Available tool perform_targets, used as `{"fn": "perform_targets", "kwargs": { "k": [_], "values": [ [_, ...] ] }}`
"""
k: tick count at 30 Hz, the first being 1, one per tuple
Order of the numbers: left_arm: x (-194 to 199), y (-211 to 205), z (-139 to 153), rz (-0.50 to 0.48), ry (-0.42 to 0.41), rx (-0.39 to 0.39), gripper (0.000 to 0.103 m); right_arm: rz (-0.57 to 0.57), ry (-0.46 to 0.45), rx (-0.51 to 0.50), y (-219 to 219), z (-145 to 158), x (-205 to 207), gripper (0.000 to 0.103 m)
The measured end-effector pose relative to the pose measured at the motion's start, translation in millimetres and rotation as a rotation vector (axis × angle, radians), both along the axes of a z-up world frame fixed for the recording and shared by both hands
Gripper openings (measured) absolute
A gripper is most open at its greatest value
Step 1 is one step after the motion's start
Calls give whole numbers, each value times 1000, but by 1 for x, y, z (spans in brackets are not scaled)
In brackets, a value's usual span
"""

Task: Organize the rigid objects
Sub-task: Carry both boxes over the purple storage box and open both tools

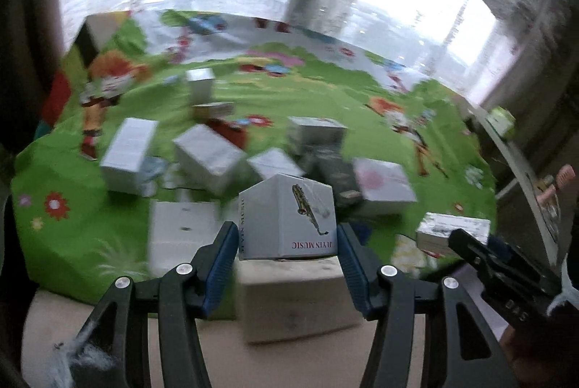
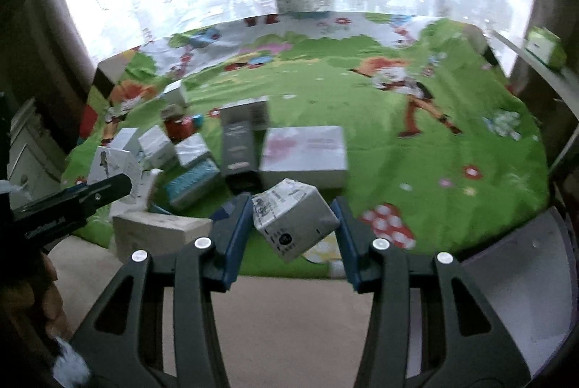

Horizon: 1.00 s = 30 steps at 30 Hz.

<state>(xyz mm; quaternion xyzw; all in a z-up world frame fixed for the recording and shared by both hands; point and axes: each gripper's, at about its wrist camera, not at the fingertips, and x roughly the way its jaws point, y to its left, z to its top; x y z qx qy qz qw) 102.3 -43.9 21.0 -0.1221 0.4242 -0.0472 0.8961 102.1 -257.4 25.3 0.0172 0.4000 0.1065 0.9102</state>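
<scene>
My left gripper [image 1: 286, 232] is shut on a white box with a saxophone picture [image 1: 287, 218] and holds it above the near edge of a green cartoon play mat [image 1: 72, 229]. My right gripper [image 2: 293, 210] is shut on a tilted white box with printed labels [image 2: 295, 218], also held above the mat [image 2: 434, 171]. Several other white and dark boxes lie scattered on the mat, among them a pink-flowered box [image 1: 383, 185] [image 2: 304, 154] and a tall dark box [image 2: 239, 149].
A beige box [image 1: 293, 301] [image 2: 159, 236] lies at the mat's near edge on the beige floor. The right gripper's arm [image 1: 503, 268] shows at the lower right of the left wrist view. A big window is behind the mat. A green box [image 2: 546, 48] sits on a ledge at right.
</scene>
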Motion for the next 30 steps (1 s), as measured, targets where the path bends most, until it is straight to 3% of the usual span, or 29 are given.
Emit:
{"fn": "perform_targets", "kwargs": {
  "k": [20,30],
  "values": [
    [-27,-151,-3,-335,45,-15,56,-219,16,31,-125,-5,-43,50],
    [-44,-215,-5,-562,41,-82,56,-352,52,50,-187,-18,-65,50]
  ]
}}
